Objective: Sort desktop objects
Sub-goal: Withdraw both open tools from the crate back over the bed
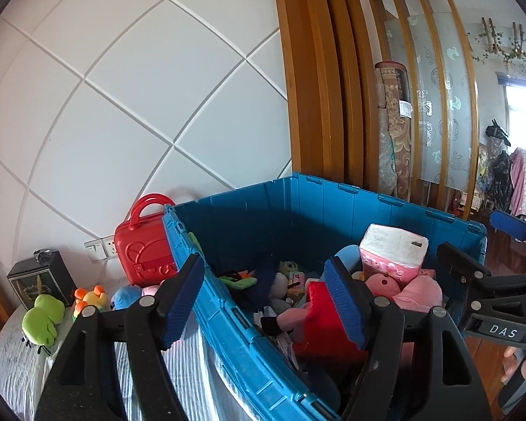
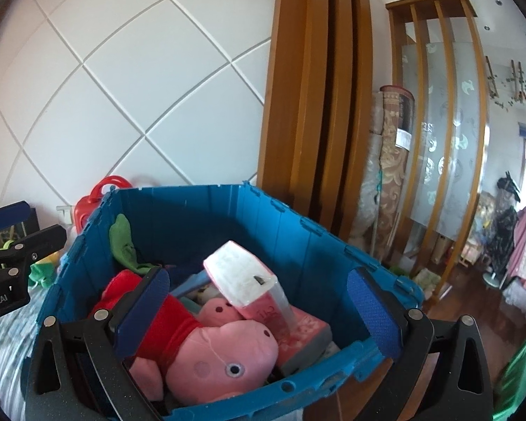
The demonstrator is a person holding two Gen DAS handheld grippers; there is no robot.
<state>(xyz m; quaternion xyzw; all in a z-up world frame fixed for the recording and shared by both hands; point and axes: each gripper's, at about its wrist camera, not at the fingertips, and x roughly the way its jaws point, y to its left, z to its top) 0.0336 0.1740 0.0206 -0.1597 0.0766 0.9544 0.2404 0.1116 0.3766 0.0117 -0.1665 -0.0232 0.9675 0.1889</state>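
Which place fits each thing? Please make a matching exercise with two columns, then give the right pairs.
Things:
1. pink plush pig in red dress
2. green plush frog
3. red plastic toy suitcase
4. rolled patterned carpet

Places:
A. upright beside the wooden screen
B. inside the blue plastic crate
C. on the table by the black box
D. behind the crate, against the wall

Pairs: 1-B, 2-C, 3-D, 4-A

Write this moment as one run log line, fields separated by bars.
left gripper: open, empty | right gripper: open, empty | pig plush: in bin | frog: outside bin
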